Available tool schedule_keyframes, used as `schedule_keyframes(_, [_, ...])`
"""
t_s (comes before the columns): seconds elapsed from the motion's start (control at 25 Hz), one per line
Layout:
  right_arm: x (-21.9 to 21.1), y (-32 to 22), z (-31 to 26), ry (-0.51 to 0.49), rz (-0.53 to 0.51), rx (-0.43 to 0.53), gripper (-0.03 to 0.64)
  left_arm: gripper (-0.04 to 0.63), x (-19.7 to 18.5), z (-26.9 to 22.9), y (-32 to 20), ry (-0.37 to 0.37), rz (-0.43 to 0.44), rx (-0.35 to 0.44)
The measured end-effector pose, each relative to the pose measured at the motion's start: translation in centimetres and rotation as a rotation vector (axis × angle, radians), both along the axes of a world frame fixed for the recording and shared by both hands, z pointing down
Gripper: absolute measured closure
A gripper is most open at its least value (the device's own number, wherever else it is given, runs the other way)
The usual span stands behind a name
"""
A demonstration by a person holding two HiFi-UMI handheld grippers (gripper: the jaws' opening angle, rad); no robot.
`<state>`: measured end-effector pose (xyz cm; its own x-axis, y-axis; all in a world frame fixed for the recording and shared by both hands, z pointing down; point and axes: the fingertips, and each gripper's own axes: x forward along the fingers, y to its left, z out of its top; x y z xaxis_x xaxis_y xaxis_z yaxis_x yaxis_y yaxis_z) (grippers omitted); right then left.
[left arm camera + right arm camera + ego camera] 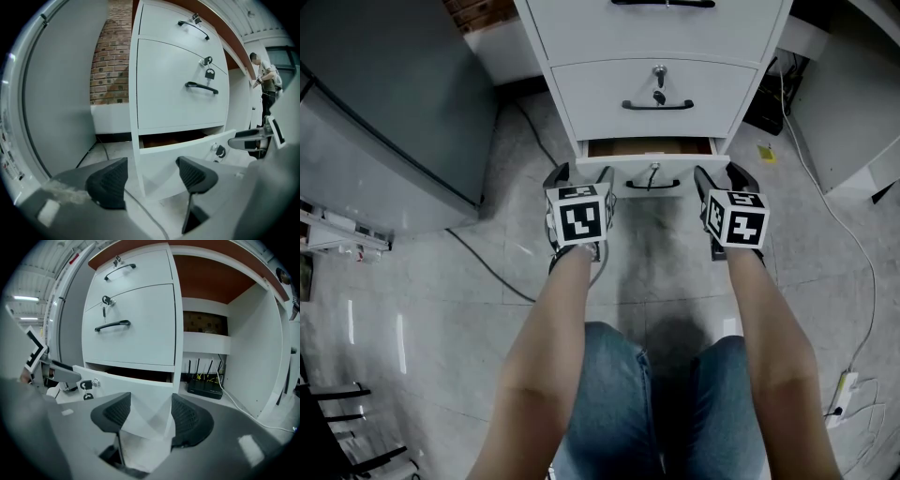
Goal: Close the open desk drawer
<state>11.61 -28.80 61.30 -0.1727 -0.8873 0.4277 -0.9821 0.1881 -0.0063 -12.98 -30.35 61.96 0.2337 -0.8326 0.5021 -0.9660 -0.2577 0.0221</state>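
Drawer [652,176], bottom of the desk and slightly open, lies at 12 o'clock of both grippers, long axis 9 to 3. Left gripper [151,171]: jaws wide, empty, facing its left corner. Right gripper [150,411]: jaws pinching its right corner.

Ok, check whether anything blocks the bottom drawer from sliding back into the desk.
Nothing visible does. The bottom drawer stands partly out, and the gap behind its front shows only brown inside. The left gripper and right gripper sit at its front corners, on the near side.
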Motion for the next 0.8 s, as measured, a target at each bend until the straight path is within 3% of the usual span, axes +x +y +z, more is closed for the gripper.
schedule_keyframes(0.48, [0.4,-1.8,-0.3,0.057,0.022,0.006,0.32,0.232,-0.2,0.1,-1.5,0.026,-0.055,0.003])
schedule_keyframes(0.8, [1.2,-2.9,-0.4,0.052,0.04,0.005,0.259,0.229,-0.2,-0.2,-2.5,0.018,-0.056,0.009])
